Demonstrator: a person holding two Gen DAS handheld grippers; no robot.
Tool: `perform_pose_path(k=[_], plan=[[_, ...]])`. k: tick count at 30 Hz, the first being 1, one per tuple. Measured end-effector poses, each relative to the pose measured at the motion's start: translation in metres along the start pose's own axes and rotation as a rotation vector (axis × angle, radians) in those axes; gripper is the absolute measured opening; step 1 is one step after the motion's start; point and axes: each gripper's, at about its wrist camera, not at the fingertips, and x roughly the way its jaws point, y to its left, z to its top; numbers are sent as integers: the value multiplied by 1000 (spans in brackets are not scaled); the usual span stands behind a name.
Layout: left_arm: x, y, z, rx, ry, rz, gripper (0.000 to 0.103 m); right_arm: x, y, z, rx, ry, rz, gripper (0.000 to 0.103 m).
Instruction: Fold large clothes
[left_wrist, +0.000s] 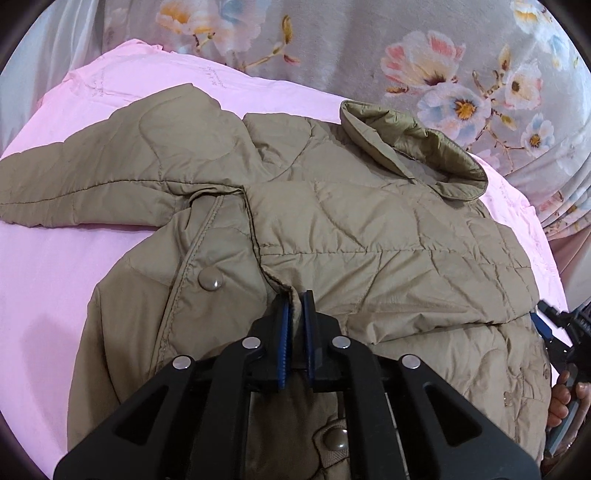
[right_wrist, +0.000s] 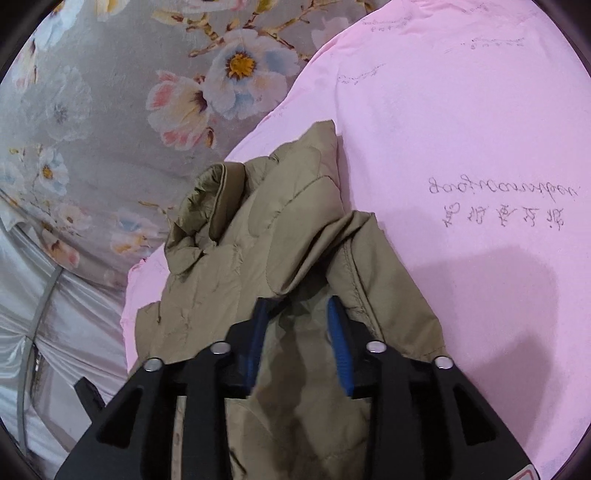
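Here the quilted khaki jacket (left_wrist: 332, 229) lies rumpled on pink sheet (left_wrist: 55, 266); left gripper (left_wrist: 295, 317) pinches its edge, right gripper (right_wrist: 299, 325) gapes, gripping nothing.

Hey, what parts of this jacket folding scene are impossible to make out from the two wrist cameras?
- Lower hem of the jacket: left wrist view, hidden behind the left gripper and cut by the bottom edge.
- Right gripper: in the left wrist view, cropped by the edge.
- Second sleeve: not clearly visible in either view.
- Writing on the pink sheet: right wrist view, too small to read.
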Motion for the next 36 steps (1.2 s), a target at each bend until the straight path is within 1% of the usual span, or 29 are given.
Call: perform_pose_path(k=[1, 5, 7, 8, 9, 10, 11, 12, 14, 15, 16, 17, 18, 19, 21, 22, 24, 25, 26, 27, 28, 30, 32, 34, 36], plan=[[1, 1, 1, -3, 4, -6, 7, 0, 0, 5, 26, 5, 36, 65], [4, 2, 3, -22, 8, -22, 8, 16, -3, 23, 125, 50, 74, 65], [4, 1, 2, -18, 7, -18, 8, 22, -6, 28, 171, 47, 92, 64], [4, -1, 2, -8, 6, -8, 9, 22, -6, 31, 182, 37, 103, 46], [4, -3, 1, 7, 3, 12, 10, 21, -5, 36, 186, 17, 112, 31], [4, -4, 0, 16, 1, 22, 10, 17, -4, 40, 180, 1, 105, 7], [4, -6, -1, 28, -4, 38, 8, 11, -4, 42, 179, -21, 112, 6], [4, -7, -1, 35, -7, 50, 8, 1, -1, 44, 177, -64, 139, 6], [6, -10, -2, 54, -6, 68, 7, -15, 8, 45, 116, -116, 116, 4], [7, -11, -2, 62, -4, 72, 7, -20, 15, 43, 43, -140, 55, 4], [8, -14, -3, 74, 0, 80, 7, -17, 19, 41, -21, -141, -27, 4], [9, -13, -4, 81, 1, 87, 7, -5, 18, 38, -80, -104, -130, 4], [10, -14, -4, 87, 9, 99, 7, 7, 13, 35, -95, -57, -193, 4], [10, -15, -4, 97, 9, 108, 7, 18, 4, 33, -75, -11, -214, 2], [10, -17, -3, 112, 11, 122, 7, 18, 2, 35, -53, -6, -219, 3], [10, -19, -3, 126, 11, 131, 7, 16, 6, 37, -60, -2, -241, 4], [4, -23, -1, 175, 8, 158, 8, 8, 18, 36, -90, 8, -293, 9], [-1, -25, -1, 198, 1, 168, 8, 2, 22, 35, -105, 5, -308, 14], [-7, -29, 0, 218, -9, 178, 8, -9, 30, 33, -129, -14, -334, 15], [-14, -31, 2, 235, -22, 190, 15, -18, 35, 31, -161, -34, -355, 16], [-26, -35, 6, 254, -44, 197, 20, -29, 46, 27, -220, -63, -377, 16], [-40, -44, 16, 261, -76, 186, 46, -41, 70, 21, -313, -100, -387, 17], [-52, -61, 29, 253, -112, 155, 54, -42, 99, 12, -390, -105, -351, 17], [-54, -80, 39, 252, -126, 125, 55, -32, 131, 2, -461, -78, -311, 23], [-40, -102, 43, 268, -113, 105, 55, -15, 155, -9, -519, -45, -297, 24]])
